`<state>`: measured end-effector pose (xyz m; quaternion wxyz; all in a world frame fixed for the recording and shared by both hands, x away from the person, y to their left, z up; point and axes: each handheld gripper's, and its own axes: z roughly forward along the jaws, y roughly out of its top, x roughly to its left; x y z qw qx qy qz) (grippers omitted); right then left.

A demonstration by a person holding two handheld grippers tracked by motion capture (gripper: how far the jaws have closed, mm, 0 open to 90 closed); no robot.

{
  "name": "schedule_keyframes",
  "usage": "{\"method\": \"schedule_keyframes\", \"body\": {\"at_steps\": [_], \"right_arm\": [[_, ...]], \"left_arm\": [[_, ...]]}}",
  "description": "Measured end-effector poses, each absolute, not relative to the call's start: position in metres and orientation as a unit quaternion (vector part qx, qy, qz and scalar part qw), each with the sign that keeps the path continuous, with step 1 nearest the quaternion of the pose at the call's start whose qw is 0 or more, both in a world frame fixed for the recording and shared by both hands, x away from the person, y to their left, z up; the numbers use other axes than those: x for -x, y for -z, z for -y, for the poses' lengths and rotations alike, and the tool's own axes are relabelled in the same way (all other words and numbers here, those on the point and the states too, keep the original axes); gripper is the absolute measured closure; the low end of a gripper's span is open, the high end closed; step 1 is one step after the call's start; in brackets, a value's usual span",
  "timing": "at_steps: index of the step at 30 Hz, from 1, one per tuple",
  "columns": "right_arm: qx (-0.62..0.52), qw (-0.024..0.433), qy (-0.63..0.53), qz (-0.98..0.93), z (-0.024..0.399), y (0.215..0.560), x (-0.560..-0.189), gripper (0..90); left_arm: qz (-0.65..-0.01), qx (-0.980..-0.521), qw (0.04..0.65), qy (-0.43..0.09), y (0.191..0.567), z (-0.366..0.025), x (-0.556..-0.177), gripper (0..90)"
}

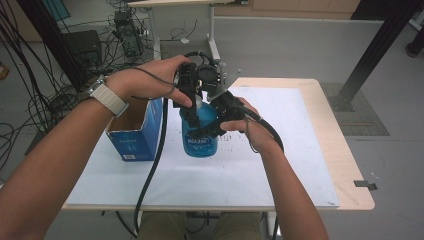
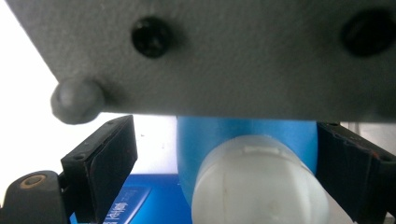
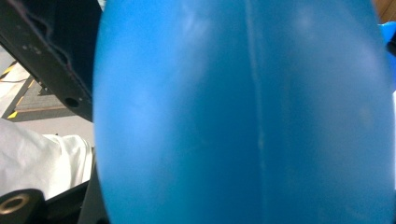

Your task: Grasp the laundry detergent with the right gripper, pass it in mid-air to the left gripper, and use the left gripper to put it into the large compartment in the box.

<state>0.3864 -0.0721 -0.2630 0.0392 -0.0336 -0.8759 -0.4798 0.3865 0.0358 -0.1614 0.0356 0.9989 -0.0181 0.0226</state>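
Blue carton (image 1: 134,134) sat at the bench (image 1: 280,165) left edge, top open, contents not readable. Just right of it the blue bottle (image 1: 199,131) stood upright on the white sheet (image 1: 280,125), mid-bench.

Left claw (image 1: 192,97) came in from above at the bottle's white cap (image 2: 254,186). Its jaws straddled the cap with a clear gap on one side, so it was open and gripping nothing; likely lining up to turn the cap.

Right claw (image 1: 212,125) was clamped on the bottle body from the side, probably bracing it so the cap could be worked without the bottle spinning. In the right gripper view the blue wall (image 3: 243,116) pressed right up against a black jaw.

Hard to make out: the grey plate (image 2: 224,56) blocked the upper half of the left gripper view; cap thread and seal state unknown; the bottle label (image 1: 199,145) was too small to read; the far jaw of the right claw was hidden behind the bottle.
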Motion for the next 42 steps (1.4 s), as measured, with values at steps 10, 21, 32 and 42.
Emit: {"method": "schedule_keyframes", "body": {"at_steps": [10,21,32,42], "right_arm": [[0.039,0.045,0.481,0.875,0.0722,0.2618,-0.3843,43.0],[0.032,0.041,0.485,0.873,0.0730,0.2614,-0.3843,43.0],[0.030,0.046,0.489,0.870,0.0724,0.2605,-0.3828,43.0],[0.031,0.045,0.492,0.869,0.0729,0.2601,-0.3819,43.0]], "left_arm": [[0.023,-0.999,0.043,-0.019,0.1613,-0.0364,-0.3858,13.9],[0.024,-0.999,0.045,-0.012,0.1611,-0.0377,-0.3855,16.9],[0.027,-0.998,0.050,-0.005,0.1606,-0.0382,-0.3854,20.9],[0.028,-0.998,0.052,0.004,0.1604,-0.0372,-0.3854,24.8]]}}
